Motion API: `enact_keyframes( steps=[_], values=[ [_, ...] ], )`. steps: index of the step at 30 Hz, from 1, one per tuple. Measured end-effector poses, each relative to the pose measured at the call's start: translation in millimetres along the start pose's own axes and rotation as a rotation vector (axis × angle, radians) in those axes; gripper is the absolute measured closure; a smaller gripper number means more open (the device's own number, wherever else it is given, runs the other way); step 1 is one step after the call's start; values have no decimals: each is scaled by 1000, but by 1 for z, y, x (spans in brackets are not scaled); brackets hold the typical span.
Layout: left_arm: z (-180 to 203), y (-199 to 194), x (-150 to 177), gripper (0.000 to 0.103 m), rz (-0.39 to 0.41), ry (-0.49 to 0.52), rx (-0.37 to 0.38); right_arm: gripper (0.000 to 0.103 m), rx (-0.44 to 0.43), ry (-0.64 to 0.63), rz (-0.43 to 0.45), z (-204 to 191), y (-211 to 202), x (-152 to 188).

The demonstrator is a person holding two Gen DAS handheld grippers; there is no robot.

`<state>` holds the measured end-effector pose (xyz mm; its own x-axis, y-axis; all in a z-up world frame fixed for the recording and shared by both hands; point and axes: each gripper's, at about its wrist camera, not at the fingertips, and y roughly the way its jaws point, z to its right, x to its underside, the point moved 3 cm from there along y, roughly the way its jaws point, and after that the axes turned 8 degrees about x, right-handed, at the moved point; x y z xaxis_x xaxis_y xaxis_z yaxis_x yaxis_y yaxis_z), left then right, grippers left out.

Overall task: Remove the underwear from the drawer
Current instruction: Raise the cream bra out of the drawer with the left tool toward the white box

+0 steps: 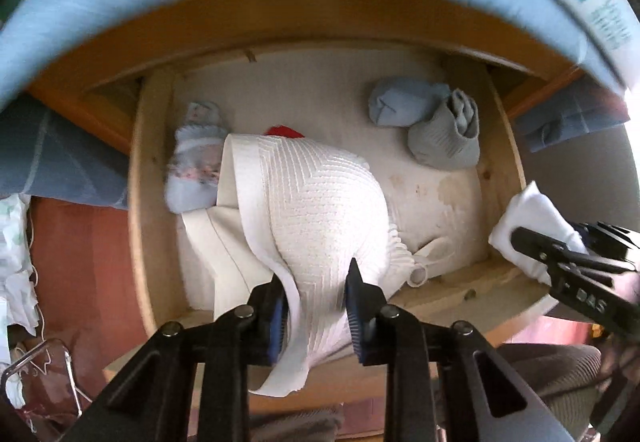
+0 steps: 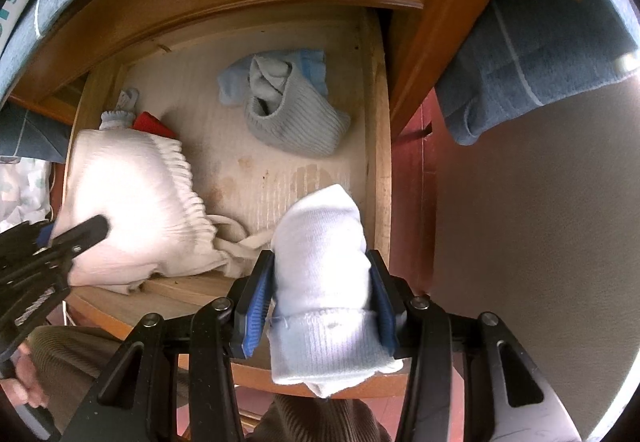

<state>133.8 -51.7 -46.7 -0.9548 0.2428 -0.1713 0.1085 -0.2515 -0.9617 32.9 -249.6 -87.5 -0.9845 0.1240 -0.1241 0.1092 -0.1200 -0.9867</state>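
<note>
Wooden drawer [image 1: 500, 274]: socks [image 1: 440, 130]; left tool [image 1: 316, 306] grips white underwear [image 1: 320, 210]; right tool [image 2: 324, 302] clamps sock [image 2: 324, 282].

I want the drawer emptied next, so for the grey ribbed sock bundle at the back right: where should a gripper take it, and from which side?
Judging by its shape, grip the grey ribbed sock bundle across its bulging rolled body, coming straight down from above. It lies free on the drawer floor, with the light blue sock tucked against its open cuff, so pinching the cuff might take both.
</note>
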Motion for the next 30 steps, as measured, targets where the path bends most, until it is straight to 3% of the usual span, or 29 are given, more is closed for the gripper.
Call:
enact_keyframes(
  steps=[17,30],
  values=[
    [1,-94,19,78,124,59,23,61,33,-35,45,-7,-7,0],
    [36,-198,20,78,298,172,50,61,37,-28,55,-9,-10,0]
  ],
)
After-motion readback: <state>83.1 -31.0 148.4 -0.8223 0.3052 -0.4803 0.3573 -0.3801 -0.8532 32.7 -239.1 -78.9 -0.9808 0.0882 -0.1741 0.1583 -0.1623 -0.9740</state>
